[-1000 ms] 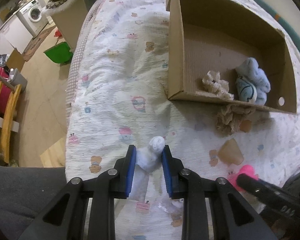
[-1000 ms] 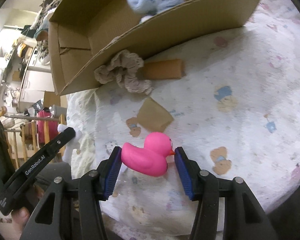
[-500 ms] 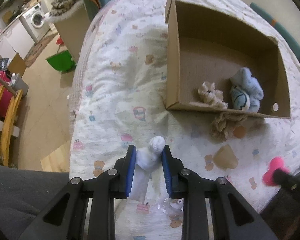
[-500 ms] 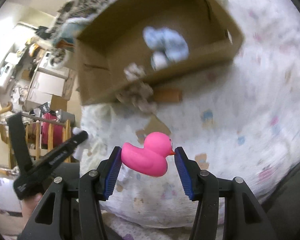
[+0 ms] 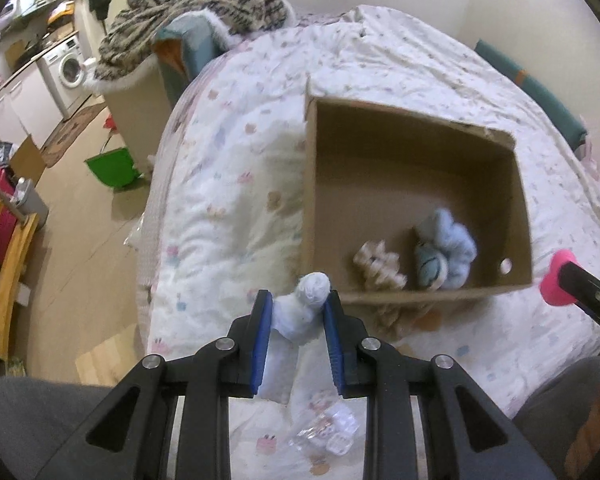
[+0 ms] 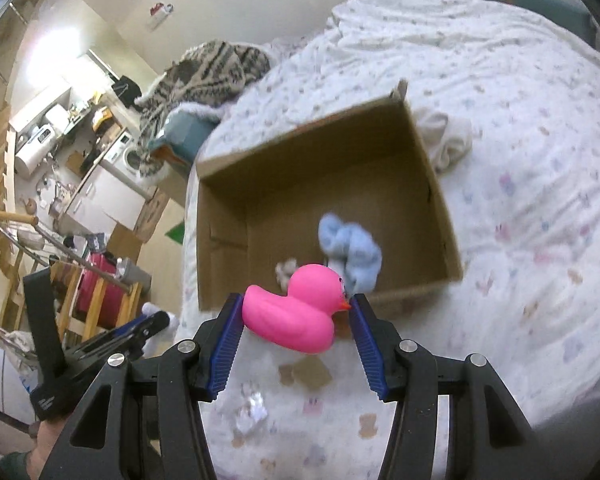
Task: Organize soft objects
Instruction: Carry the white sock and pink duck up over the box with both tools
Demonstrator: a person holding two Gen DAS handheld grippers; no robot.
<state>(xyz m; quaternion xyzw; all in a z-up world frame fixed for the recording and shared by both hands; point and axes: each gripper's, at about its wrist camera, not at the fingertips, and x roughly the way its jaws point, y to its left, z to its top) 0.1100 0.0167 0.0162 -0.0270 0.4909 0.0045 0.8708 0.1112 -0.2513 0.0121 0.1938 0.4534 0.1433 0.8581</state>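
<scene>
Your right tool (image 6: 296, 312) holds a smooth, glossy pink plastic duck (image 6: 296, 312); your left tool (image 5: 294, 312) pinches matt white cloth (image 5: 300, 308); the box (image 5: 516, 184) is matt brown cardboard; the bed (image 5: 228, 208) wears crinkled printed cotton.

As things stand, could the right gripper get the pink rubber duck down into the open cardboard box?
Probably yes. The right gripper holds the pink rubber duck at the open-topped cardboard box's near wall; the box floor is mostly bare apart from the pale blue plush toy and a small beige knitted piece.
</scene>
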